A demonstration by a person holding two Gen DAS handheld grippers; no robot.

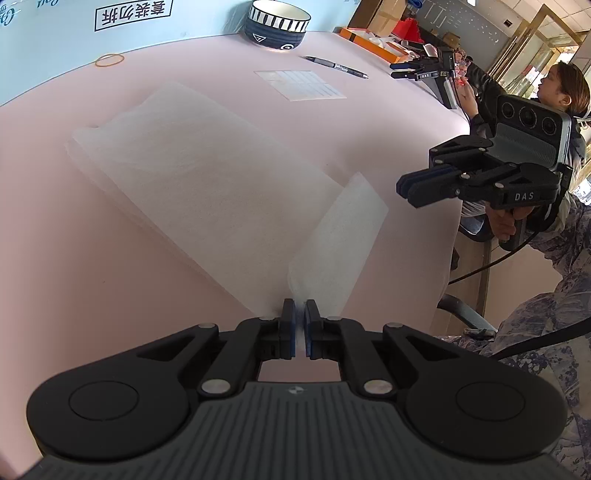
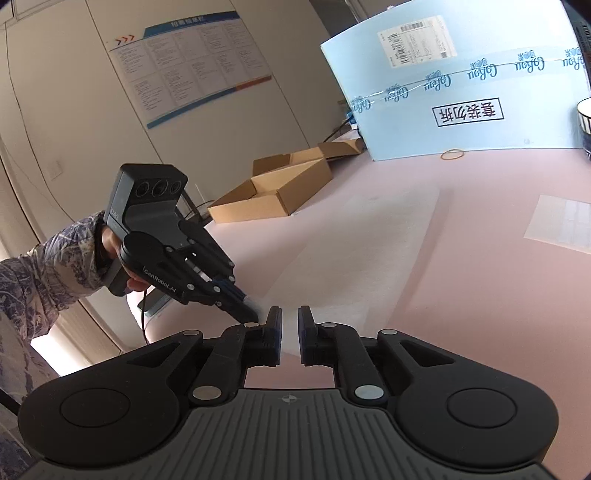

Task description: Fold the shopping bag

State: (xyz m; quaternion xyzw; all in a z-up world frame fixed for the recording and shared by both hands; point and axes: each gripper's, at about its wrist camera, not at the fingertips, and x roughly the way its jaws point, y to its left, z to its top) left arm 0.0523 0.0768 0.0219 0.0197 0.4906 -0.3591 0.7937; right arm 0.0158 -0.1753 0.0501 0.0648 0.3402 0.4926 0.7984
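The white bag (image 1: 207, 184) lies flat on the pink table (image 1: 92, 288), its near corner lifted into a raised flap. The left gripper (image 1: 300, 325) pinches that corner, fingers nearly closed on the thin fabric. The right gripper (image 2: 289, 332) hovers off the table's right edge, holding nothing; its fingers stand a narrow gap apart. Beyond the bag lie a paper sheet (image 1: 303, 85), a pen (image 1: 336, 67), a rubber band (image 1: 109, 60) and a striped bowl (image 1: 277, 23)

Right tool (image 2: 290, 332) hovers slightly parted beside left tool (image 2: 248, 309) pinching bag (image 2: 369, 236).
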